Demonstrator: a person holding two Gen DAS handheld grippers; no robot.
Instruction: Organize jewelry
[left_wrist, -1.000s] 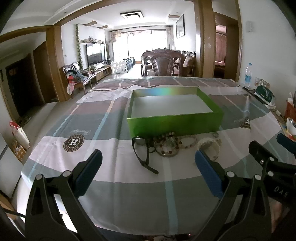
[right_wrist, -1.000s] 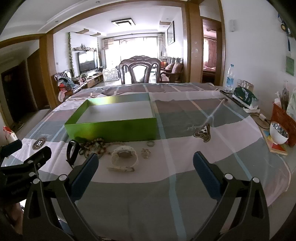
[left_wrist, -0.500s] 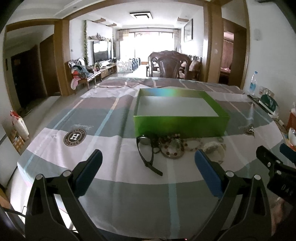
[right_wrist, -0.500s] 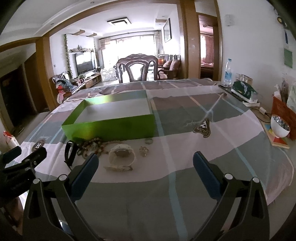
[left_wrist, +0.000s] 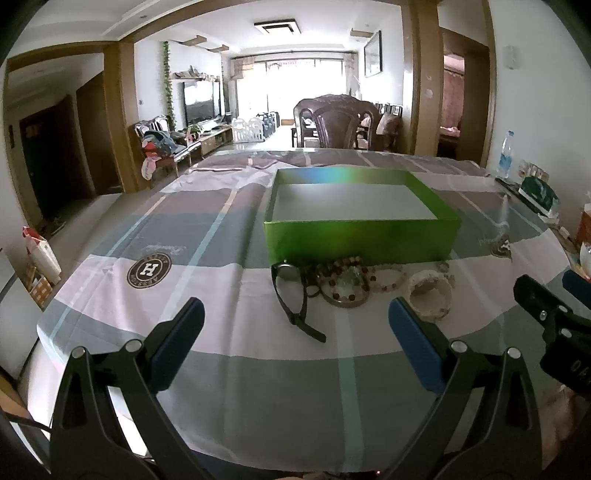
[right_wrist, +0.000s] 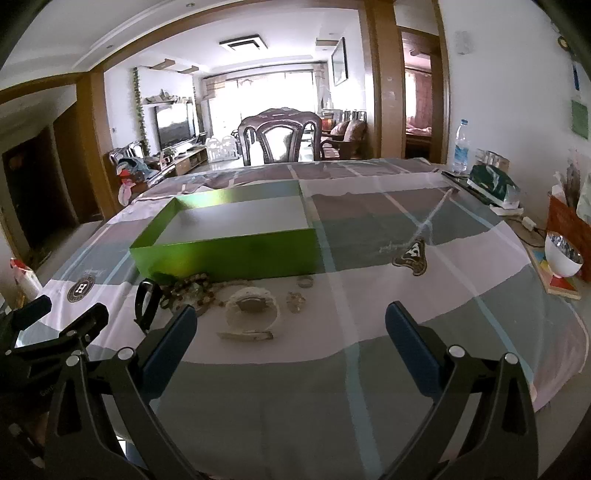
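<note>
Readable text: round badge (left_wrist: 148, 270) on the bench cloth (left_wrist: 229, 373) has a big "H"; the ring lettering is too small to read. Script wordmark above it is illegible. Second crest (right_wrist: 410, 256) on the right side of the cloth, text unreadable.

Left hand-held gripper (left_wrist: 295, 345): jaws wide apart, nothing between them, hovering over the near part of the bench. Right hand-held gripper (right_wrist: 290, 343): same, spread wide and empty.

Jewelry sits in a row on the cloth just in front of the green box (left_wrist: 360, 240), which is open and empty. Black watch (left_wrist: 293, 295) at the left end, strap trailing toward the camera. Bead bracelets (left_wrist: 345, 282) next to it, bunched and touching. Pale watch (right_wrist: 251, 308) right of those.

Right view only: small ring (right_wrist: 306, 283) and small sparkly piece (right_wrist: 295, 301) right of the pale watch, white bowl (right_wrist: 561, 254) at the bench's right edge. Left view only: full black strap, not cut off by a finger.

Each view catches the other gripper at its edge.

Versus 1 s ago: the left camera has swung, so the box and jewelry sit more centred in its view. Jewelry itself unmoved. Jaws unchanged.
</note>
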